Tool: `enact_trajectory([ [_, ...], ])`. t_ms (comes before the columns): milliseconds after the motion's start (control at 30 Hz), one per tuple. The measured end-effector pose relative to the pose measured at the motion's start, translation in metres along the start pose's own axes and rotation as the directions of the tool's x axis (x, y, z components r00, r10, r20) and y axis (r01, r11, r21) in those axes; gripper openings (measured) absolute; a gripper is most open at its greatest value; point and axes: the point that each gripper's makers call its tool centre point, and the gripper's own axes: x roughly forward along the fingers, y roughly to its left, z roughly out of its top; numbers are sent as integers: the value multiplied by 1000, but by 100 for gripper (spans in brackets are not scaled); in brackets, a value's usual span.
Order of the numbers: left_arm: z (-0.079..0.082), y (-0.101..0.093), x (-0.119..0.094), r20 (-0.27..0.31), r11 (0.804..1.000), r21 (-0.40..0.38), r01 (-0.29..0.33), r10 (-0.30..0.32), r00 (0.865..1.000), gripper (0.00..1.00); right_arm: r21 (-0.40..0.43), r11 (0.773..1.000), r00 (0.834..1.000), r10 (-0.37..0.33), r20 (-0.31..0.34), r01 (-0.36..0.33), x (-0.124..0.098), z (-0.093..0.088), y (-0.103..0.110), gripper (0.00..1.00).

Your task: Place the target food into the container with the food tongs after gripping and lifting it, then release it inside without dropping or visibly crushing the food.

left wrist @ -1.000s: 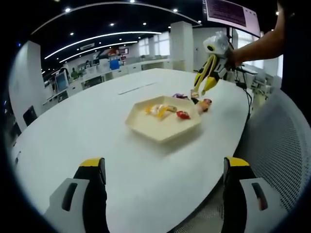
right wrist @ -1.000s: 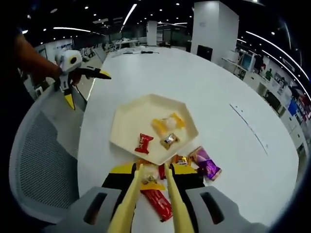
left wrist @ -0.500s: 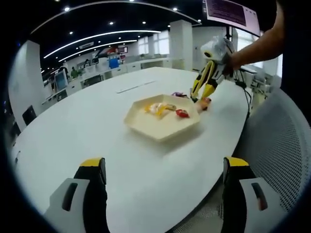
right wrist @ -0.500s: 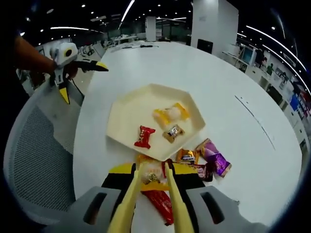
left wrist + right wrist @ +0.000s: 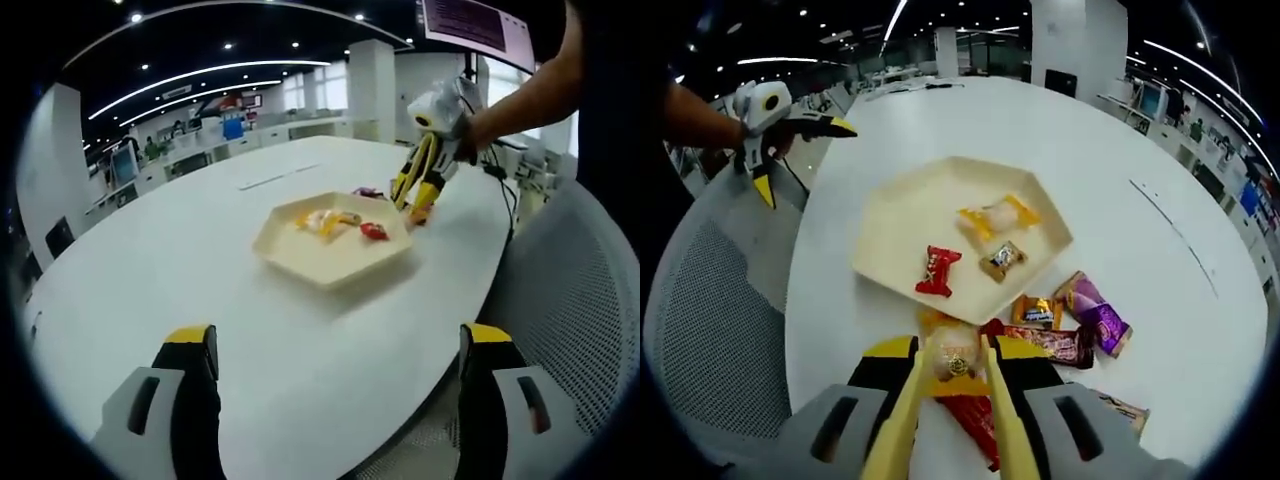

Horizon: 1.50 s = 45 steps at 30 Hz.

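Observation:
My right gripper (image 5: 955, 362) is shut on yellow food tongs (image 5: 902, 425), and the tong tips pinch a candy in a clear orange wrapper (image 5: 953, 352) just above the table. It hangs near the front rim of the cream hexagonal tray (image 5: 898, 225), which holds a red candy (image 5: 938, 270), a yellow one (image 5: 998, 217) and a gold one (image 5: 1003, 258). In the left gripper view my left gripper (image 5: 337, 345) stands wide open near the table edge, far from the tray (image 5: 310, 268). The right gripper (image 5: 418, 188) hovers at the tray's far right side.
Loose candies lie on the white table (image 5: 1040, 130) beside the tray: an orange one (image 5: 1037, 312), a purple one (image 5: 1095, 318), a dark red one (image 5: 1058, 346) and a long red one (image 5: 972, 428). A mesh chair (image 5: 720, 320) stands at the table edge. The left gripper (image 5: 810, 166) is held by a person's hand.
The tongs have risen with the wrapped candy and drifted toward the tray's rim. The left gripper has stayed wide open and still.

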Motion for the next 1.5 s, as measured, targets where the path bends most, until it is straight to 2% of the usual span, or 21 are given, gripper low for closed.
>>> enact_trajectory([
  [133,-1,1,0,-1,1000,-3,-1,1,1000,96,22,1000,999,-2,-44,3,5,-9,-1,29],
  [433,0,1,0,1,1000,-3,-4,4,1000,96,47,999,998,-23,-53,25,7,-10,-1,26],
  [567,0,1,0,-1,1000,1,-5,5,1000,96,95,995,998,-38,-53,43,6,-9,-5,23],
  [767,-1,1,0,-2,1000,1,-3,3,1000,96,102,994,998,-42,-56,48,2,-10,-5,23],
  [1100,-1,1,-1,0,1000,-1,-3,3,1000,96,105,993,997,-51,-61,57,-13,-19,-9,24],
  [1500,3,-2,-1,24,1000,-21,11,-11,1000,99,97,993,996,-68,-62,74,-35,-17,-18,24],
])
